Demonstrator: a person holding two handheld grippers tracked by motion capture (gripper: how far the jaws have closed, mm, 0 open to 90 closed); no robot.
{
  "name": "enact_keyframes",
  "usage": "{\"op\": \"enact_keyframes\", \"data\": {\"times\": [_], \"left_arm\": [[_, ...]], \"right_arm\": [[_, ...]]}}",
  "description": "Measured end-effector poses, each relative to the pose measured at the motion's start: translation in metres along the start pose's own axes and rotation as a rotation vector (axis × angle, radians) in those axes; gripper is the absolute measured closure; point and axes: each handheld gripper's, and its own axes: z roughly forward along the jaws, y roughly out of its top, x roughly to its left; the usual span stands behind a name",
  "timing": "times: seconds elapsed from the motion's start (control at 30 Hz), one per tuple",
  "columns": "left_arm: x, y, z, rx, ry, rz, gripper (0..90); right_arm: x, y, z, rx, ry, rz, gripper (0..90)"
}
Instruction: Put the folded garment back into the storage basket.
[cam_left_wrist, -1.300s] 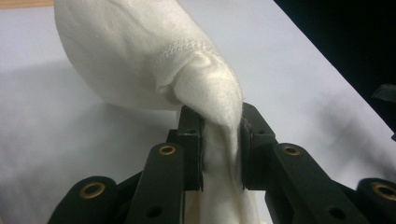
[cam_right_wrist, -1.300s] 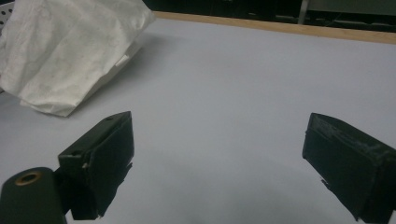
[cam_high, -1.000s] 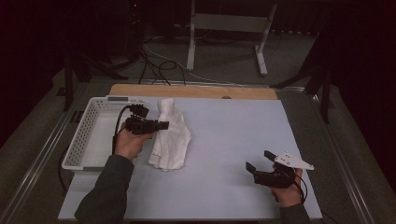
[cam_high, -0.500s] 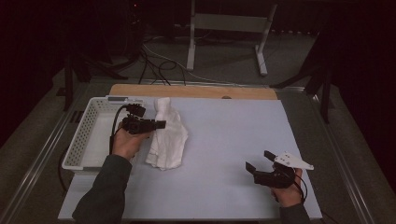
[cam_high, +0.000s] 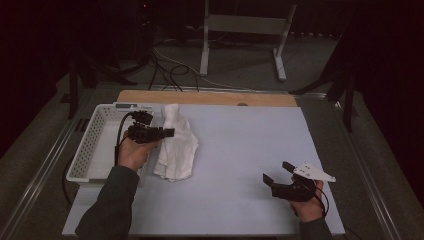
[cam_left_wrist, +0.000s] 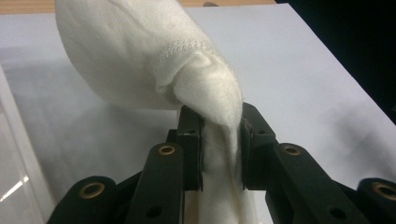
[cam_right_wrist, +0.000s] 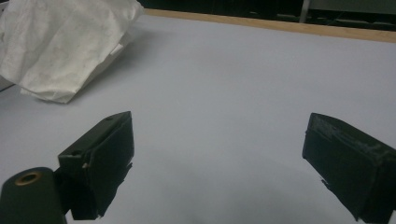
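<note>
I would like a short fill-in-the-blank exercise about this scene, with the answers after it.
1. The left gripper is shut on the crumpled white ____.
2. The right gripper has its jaws ____ and holds nothing.
3. The white perforated plastic basket sits at the ____ edge of the pale grey table mat.

Answers: cloth; open; left

On the worktop (cam_high: 240, 165) a basket (cam_high: 92, 150) sits at the left edge, and a cloth (cam_high: 176, 145) lies just beside its right wall, touching it. The left hand-held gripper (cam_high: 167, 133) is over the basket's right wall with its 2 jaws clamped on a fold of the cloth. The right hand-held gripper (cam_high: 276, 172) rests near the front right corner, well apart from the cloth, jaws spread, facing left.
</note>
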Motion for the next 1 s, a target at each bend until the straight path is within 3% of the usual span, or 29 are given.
{"op": "enact_keyframes", "data": {"times": [1.0], "left_arm": [[0.009, -0.002, -0.013, -0.012, 0.043, -0.039, 74.5]], "right_arm": [[-0.001, 0.0, 0.001, 0.0, 0.002, -0.001, 9.2]]}}
